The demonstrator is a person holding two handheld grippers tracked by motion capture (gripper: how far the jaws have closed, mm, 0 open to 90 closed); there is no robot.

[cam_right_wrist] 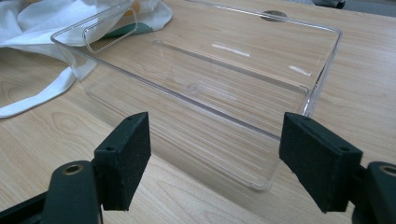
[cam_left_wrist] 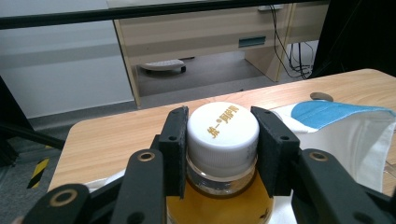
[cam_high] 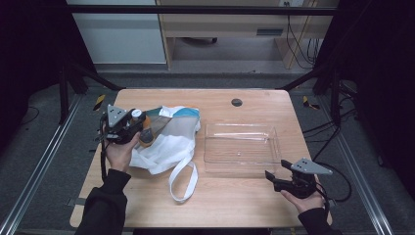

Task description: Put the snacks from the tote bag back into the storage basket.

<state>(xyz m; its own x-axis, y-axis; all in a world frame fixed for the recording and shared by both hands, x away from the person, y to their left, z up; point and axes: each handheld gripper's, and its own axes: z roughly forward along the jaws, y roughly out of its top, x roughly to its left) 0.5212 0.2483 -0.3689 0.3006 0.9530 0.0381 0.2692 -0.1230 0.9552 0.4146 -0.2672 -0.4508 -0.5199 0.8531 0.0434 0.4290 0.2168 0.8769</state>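
Left gripper view: left gripper (cam_left_wrist: 222,140) clamps bottle (cam_left_wrist: 222,186) at its white cap (cam_left_wrist: 223,130), held above white bag (cam_high: 169,142) at surface (cam_high: 235,200) left side. Right gripper (cam_right_wrist: 215,158) open, empty, near clear tray (cam_right_wrist: 299,60) corner.

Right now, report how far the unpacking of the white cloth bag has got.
Done: nothing, the clear plastic tray is bare. In hand: the left gripper clamps the white-capped bottle of amber liquid over the white cloth bag. Left: setting it in the tray, where the open right gripper waits.
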